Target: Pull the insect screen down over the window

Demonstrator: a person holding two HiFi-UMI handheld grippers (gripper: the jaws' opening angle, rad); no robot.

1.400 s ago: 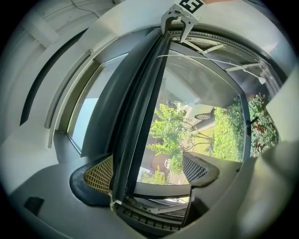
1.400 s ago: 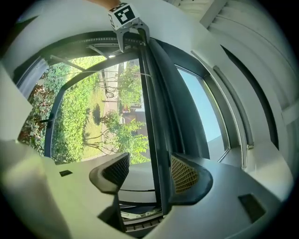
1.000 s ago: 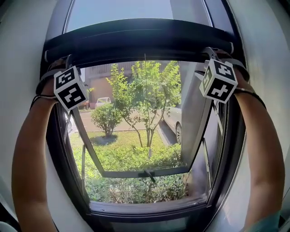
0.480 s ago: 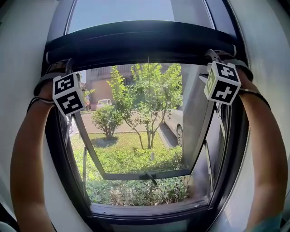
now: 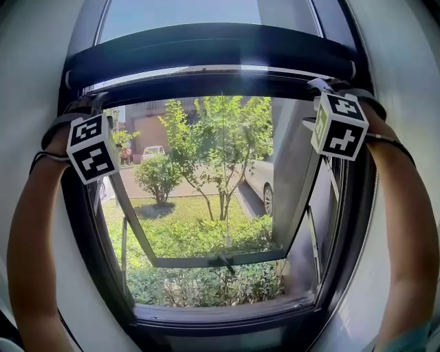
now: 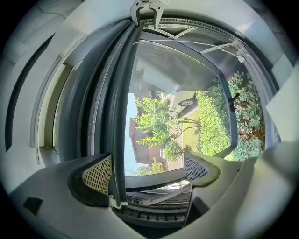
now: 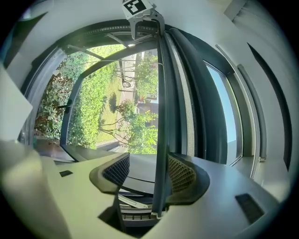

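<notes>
The insect screen's dark pull bar [image 5: 206, 81] runs across the top of the window opening, just under its dark housing [image 5: 206, 48], with a thin pale strip showing between them. My left gripper [image 5: 88, 110] is at the bar's left end and my right gripper [image 5: 328, 89] at its right end. In the left gripper view the bar [image 6: 122, 116] lies against the left pad [image 6: 98, 175]; the left gripper [image 6: 147, 172] is open. In the right gripper view the bar [image 7: 161, 116] lies against the right pad [image 7: 181, 175]; the right gripper [image 7: 148, 172] is open too.
Beyond the opening a glass sash [image 5: 220, 260] is swung outward over a lawn, shrubs and a parked car. The dark window frame [image 5: 96, 261] and sill [image 5: 220, 313] surround the opening. A fixed pane [image 5: 179, 14] sits above the housing. White walls flank both sides.
The bar has come a little away from its housing, so a pale strip now shows above it. Both marker cubes have dropped slightly, the left one more, and it has also shifted left.
</notes>
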